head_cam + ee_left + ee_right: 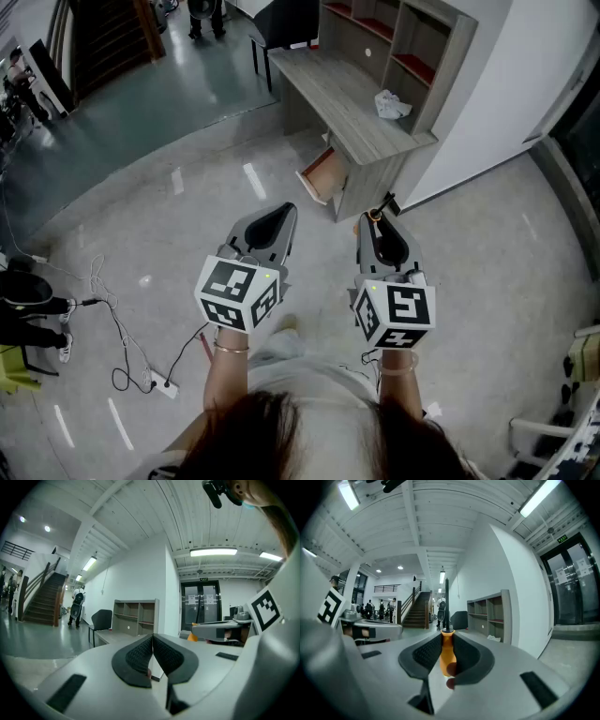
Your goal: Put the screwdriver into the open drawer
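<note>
Screwdriver point(447, 656): held in the right gripper point(373, 223). The orange handle is clamped between the two black pads. The dark shaft sticks out past the jaw tips, standing upright in the right gripper view.

Left gripper point(153, 639): jaws closed together at the tips, with nothing between them.

Both grippers are carried side by side in front of the person, above the grey floor point(487, 244), apart from each other and pointing toward the desk point(342, 98).

Drawer point(322, 176): pulled out at the near end of the desk, below the top. Its inside shows a reddish-brown bottom. It lies ahead of the grippers, and the screwdriver is well clear of it.

Desk top: a crumpled white object point(392, 105) lies near the shelf unit point(412, 37) that stands along its far side. A dark chair point(281, 23) stands at the far end.

A black cable point(122, 328) trails across the floor to the person's left.
</note>
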The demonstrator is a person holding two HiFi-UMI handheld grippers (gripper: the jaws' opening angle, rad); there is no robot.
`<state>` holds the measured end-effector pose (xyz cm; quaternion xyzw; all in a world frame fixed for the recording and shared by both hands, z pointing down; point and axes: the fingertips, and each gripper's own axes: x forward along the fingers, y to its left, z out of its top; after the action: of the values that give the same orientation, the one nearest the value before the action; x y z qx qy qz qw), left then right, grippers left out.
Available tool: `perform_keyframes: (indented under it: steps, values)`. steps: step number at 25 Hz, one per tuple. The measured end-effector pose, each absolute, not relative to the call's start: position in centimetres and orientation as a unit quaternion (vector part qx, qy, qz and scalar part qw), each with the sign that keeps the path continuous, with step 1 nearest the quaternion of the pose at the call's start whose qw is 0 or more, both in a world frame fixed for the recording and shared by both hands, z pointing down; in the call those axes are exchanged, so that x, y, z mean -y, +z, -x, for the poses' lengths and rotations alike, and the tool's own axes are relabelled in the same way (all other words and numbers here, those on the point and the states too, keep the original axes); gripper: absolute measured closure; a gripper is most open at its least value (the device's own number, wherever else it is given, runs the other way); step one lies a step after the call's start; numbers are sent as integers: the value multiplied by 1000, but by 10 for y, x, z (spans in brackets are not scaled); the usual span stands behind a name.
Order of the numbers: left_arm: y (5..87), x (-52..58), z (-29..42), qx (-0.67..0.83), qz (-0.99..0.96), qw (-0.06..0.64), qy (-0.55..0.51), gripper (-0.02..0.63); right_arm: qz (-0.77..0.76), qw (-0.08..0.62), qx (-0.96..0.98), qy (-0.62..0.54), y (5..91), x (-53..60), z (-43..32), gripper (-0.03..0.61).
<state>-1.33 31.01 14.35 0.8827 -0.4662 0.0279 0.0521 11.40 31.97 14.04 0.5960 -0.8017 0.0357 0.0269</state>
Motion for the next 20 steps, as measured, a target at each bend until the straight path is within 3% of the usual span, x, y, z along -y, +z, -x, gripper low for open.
perform_keyframes:
  steps: [20]
  values:
    - [156,-206,85,435,-897,72,37,597,-624,10,779,61,141,-218,-48,489]
